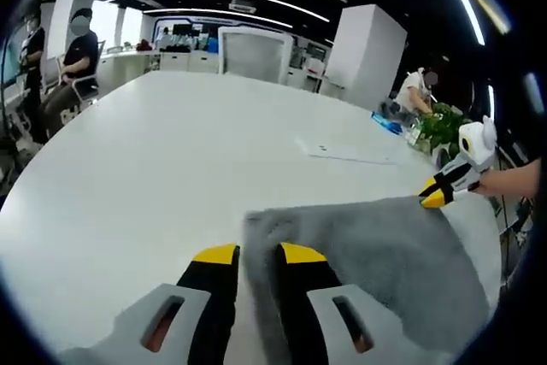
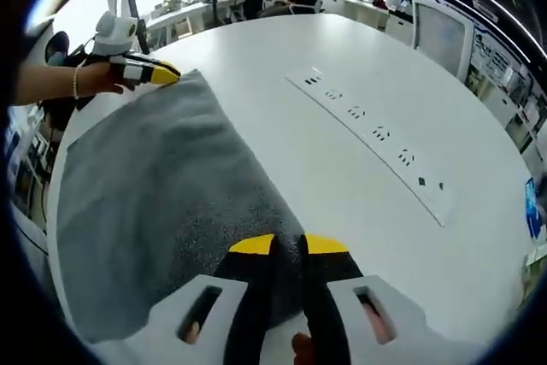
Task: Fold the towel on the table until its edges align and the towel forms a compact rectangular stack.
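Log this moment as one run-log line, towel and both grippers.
towel: grey, flat on white table | left gripper: shut on towel corner | right gripper: shut on towel corner | fold: not yet made

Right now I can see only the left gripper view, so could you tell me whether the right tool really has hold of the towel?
Observer: Yes. In the right gripper view the right tool has its jaws closed on the towel, with grey fabric between them.
Operator: Thank you. How does my left tool look from that side?
Observer: The left tool sits at the towel's other corner, with its yellow tips on the fabric.
Operator: And the flat white panel beyond the towel?
Observer: It is a socket strip with a row of outlets, set in the table and apart from the towel.
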Action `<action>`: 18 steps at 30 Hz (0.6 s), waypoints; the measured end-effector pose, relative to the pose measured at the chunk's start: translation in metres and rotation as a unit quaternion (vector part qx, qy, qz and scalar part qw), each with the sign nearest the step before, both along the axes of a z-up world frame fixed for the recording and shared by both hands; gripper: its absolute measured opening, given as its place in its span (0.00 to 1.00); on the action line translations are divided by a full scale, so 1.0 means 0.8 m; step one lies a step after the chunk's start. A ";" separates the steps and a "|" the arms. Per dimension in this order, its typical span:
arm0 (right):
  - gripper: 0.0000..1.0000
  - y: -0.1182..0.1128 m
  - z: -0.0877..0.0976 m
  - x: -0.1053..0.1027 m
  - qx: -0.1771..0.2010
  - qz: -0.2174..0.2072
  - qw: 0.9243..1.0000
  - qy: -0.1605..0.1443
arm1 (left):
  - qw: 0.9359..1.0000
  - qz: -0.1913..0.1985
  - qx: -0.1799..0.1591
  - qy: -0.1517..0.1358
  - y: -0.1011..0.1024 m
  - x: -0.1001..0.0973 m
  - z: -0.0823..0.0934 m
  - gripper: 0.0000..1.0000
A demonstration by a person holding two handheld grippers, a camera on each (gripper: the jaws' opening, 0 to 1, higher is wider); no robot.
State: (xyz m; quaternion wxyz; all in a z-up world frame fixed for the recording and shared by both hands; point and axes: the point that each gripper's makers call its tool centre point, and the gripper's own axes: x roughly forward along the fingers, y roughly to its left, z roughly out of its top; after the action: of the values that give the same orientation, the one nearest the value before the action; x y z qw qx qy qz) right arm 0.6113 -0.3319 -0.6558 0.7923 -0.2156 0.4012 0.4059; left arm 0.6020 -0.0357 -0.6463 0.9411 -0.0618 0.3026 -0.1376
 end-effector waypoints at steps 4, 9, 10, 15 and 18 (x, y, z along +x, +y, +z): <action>0.07 0.001 -0.002 -0.001 -0.006 0.006 1.000 -0.002 | 1.000 -0.001 0.000 -0.002 -0.004 0.002 0.001 0.18; 0.02 0.003 -0.003 -0.004 -0.011 0.013 1.000 -0.001 | 1.000 -0.005 -0.001 0.001 -0.007 0.001 0.001 0.13; 0.02 0.004 -0.002 -0.004 -0.012 0.013 1.000 -0.001 | 1.000 -0.002 -0.003 0.001 -0.007 0.001 0.000 0.12; 0.01 0.001 0.006 -0.007 -0.011 0.017 1.000 -0.006 | 1.000 0.001 0.008 -0.002 -0.002 0.003 0.002 0.02; 0.01 -0.002 0.013 -0.007 -0.002 0.013 1.000 -0.005 | 1.000 -0.009 0.011 -0.004 -0.005 0.002 0.002 0.02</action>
State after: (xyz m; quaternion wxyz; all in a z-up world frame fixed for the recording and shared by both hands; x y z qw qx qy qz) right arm 0.6056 -0.3335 -0.6452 0.7887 -0.2248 0.3952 0.4139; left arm 0.6037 -0.0396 -0.6450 0.9416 -0.0481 0.3010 -0.1434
